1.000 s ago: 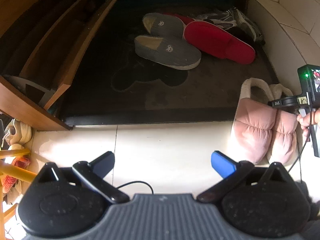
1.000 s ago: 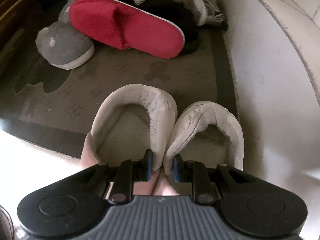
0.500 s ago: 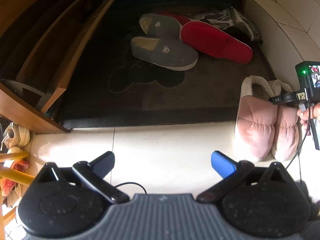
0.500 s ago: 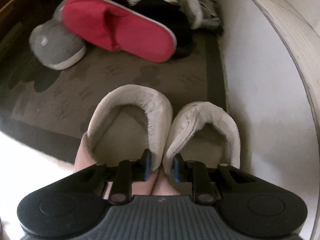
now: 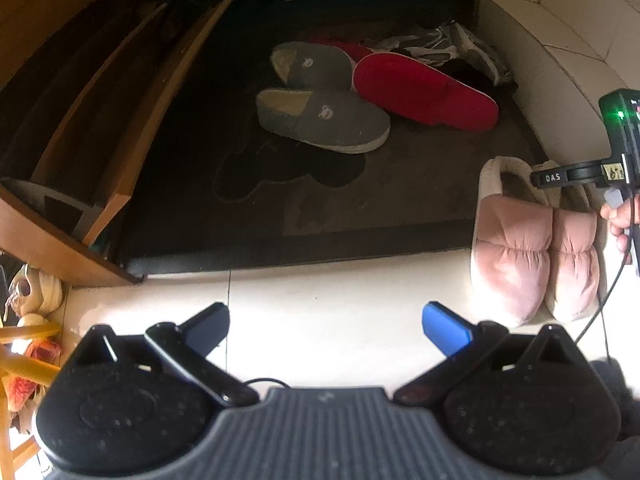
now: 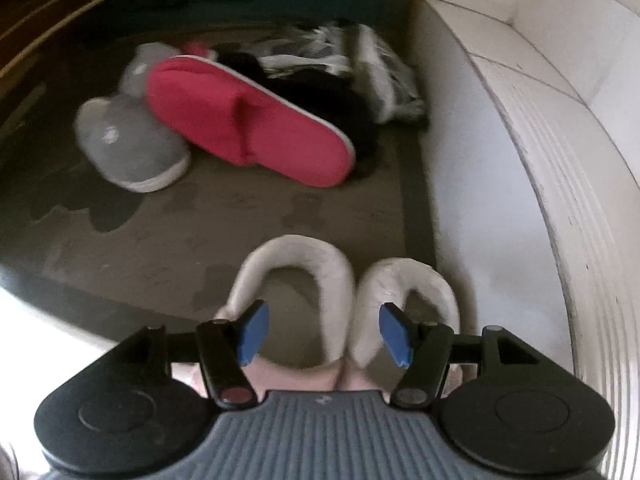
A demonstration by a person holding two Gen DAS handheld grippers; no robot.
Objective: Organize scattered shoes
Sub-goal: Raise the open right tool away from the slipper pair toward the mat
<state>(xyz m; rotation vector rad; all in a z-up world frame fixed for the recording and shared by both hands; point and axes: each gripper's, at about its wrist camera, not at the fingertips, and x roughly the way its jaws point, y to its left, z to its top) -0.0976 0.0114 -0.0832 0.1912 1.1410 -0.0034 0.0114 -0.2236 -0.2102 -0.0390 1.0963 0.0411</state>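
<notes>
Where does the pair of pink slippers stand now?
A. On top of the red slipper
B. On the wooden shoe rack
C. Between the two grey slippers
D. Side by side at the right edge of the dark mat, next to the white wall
D: the pink slippers sit side by side, heels on the dark mat, toes on the pale floor tiles, close to the white wall, apart from the red slipper.

Our left gripper has black round housings, a ribbed grey body and blue pads. Our right gripper matches, with red-capped and silver pivot screws; from outside it shows a green light, a "DAS" label and a black cable.
</notes>
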